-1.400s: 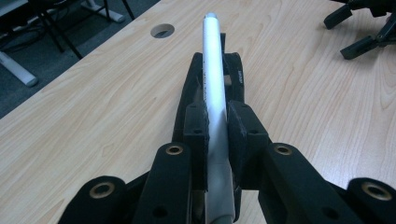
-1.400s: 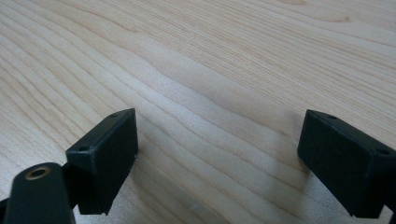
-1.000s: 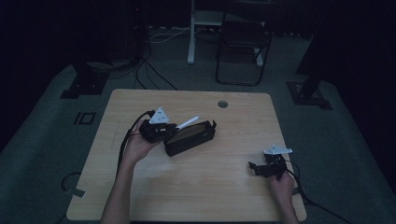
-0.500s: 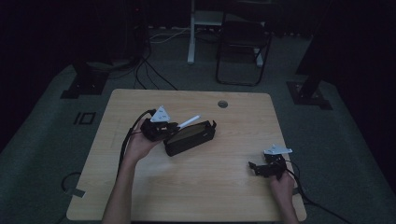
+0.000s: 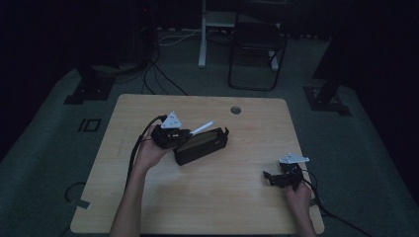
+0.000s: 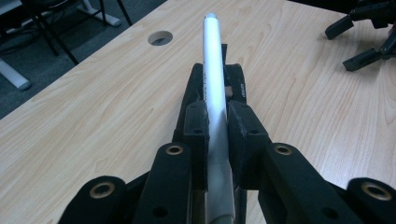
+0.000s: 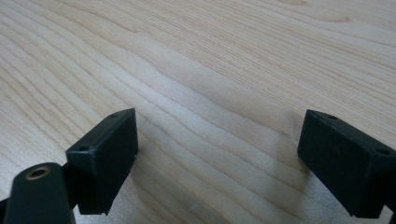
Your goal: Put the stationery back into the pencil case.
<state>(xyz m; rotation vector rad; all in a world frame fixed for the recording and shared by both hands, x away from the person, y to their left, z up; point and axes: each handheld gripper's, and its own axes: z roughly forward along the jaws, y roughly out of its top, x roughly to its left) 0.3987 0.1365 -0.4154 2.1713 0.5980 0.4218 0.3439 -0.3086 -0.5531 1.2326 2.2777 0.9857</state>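
Nothing has moved: left gripper (image 5: 184, 134) at frame centre stays clamped on the white pen (image 6: 214, 79) above the black case (image 5: 200, 146). Right gripper (image 5: 273, 178), lower right, rests with jaws wide apart.

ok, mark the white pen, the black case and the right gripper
white pen (image 6: 213, 70), left gripper view, mid barrel.
black case (image 5: 202, 147), high view, long side wall.
right gripper (image 7: 219, 163), right gripper view, gap between its open jaws.

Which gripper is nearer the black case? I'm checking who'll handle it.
Left. The left gripper, shut on a white pen, sits right at the black case; the right gripper rests open, well apart near the table's right edge.
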